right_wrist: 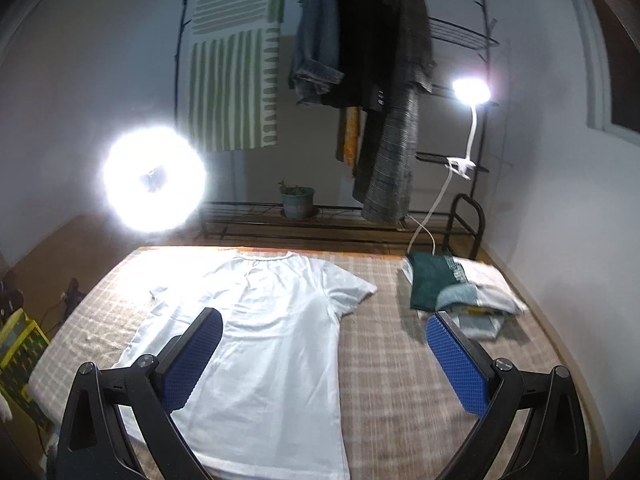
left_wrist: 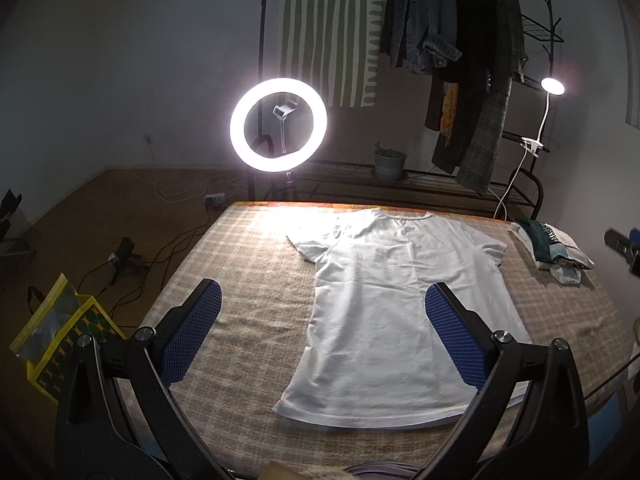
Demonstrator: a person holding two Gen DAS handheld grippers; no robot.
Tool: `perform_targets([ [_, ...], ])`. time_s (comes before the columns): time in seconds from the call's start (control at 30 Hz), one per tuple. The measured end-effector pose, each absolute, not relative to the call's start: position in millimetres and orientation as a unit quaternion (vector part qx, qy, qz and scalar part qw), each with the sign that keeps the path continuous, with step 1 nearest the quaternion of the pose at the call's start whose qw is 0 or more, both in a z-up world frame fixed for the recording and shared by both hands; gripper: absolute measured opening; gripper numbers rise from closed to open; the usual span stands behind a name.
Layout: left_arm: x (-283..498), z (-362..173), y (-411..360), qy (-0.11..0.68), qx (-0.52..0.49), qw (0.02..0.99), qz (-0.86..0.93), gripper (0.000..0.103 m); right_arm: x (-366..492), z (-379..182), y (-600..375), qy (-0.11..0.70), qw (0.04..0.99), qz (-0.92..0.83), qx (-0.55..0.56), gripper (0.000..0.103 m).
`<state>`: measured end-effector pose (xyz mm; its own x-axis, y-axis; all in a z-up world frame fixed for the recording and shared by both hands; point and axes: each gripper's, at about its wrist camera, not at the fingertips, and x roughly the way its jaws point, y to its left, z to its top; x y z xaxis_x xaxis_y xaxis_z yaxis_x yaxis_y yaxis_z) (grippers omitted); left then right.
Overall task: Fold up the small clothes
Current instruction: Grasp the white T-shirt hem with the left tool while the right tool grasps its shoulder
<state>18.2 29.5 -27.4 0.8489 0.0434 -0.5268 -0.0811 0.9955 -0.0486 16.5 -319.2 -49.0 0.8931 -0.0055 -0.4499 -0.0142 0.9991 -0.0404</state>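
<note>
Left tongs, right tongs: both spread wide, empty, above bed. You pinch white T-shirt hem corners, fold toward collar evenly.

White T-shirt hem cut off below (right wrist view) — ring light blown out.

A bed with a checked beige cover carries everything. A white T-shirt lies flat mid-bed, collar far. Folded clothes sit stacked far right.

Left tool and right tool, jaws wide apart, empty.
</note>
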Motion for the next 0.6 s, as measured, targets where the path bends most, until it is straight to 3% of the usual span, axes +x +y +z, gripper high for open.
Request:
perform_targets([
  [0.33,22.3,-89.8,87.8,0.322,-0.077,0.943,0.026,0.098,76.7,-38.1,-268.9,0.221,0.966,0.131,-0.034,0.103],
  [0.5,33.3,-132.2,103.4,0.374,-0.112,0.921,0.009,0.081,121.2,-44.9,-222.1,0.258,0.948,0.178,-0.056,0.103],
  [0.6,39.8,-158.2,108.6,0.4,-0.139,0.906,-0.006,0.08,147.8,-53.6,-193.8,0.283,0.936,0.205,-0.045,0.102],
])
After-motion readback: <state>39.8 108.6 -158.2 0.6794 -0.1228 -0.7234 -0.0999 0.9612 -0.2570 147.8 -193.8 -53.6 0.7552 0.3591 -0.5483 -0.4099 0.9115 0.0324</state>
